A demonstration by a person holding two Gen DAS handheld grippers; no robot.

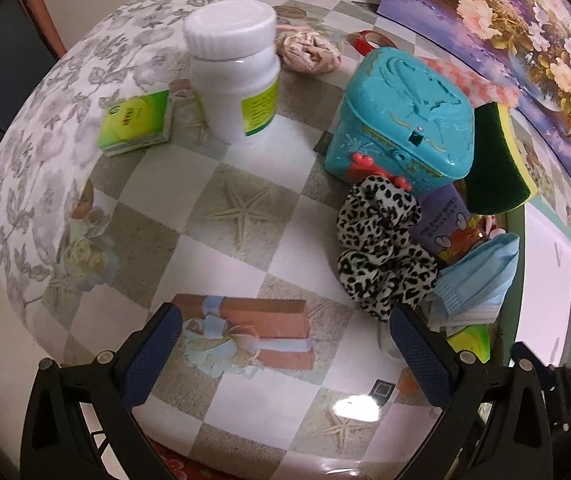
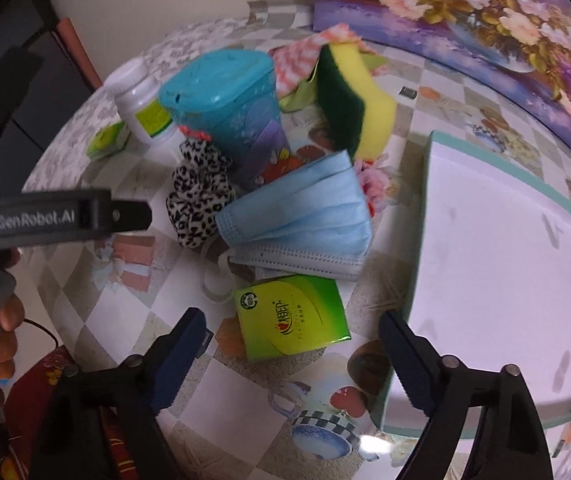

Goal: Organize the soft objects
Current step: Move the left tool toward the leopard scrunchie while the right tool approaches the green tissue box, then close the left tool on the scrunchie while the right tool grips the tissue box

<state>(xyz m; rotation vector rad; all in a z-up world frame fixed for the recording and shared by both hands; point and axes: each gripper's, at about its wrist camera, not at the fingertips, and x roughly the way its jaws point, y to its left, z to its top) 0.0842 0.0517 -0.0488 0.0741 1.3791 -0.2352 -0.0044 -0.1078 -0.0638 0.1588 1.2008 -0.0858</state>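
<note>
A leopard-print scrunchie [image 1: 381,244] [image 2: 197,204] lies in front of a teal box [image 1: 401,120] [image 2: 225,104]. Blue face masks [image 2: 297,216] [image 1: 477,280] lie stacked beside it. A yellow-green sponge [image 2: 353,100] [image 1: 497,160] leans upright by the box. A pink cloth [image 1: 307,52] lies at the back, and a checked pink cloth [image 2: 301,60] lies behind the sponge. A green tissue pack [image 2: 291,316] lies just ahead of my right gripper [image 2: 291,340], which is open and empty. My left gripper [image 1: 285,328] is open and empty above the tablecloth, left of the scrunchie.
A white tray with a teal rim [image 2: 505,240] [image 1: 545,280] sits at the right. A white bottle [image 1: 233,68] [image 2: 141,108] and a second green pack [image 1: 137,124] stand at the back left. A flower painting [image 2: 465,20] leans behind.
</note>
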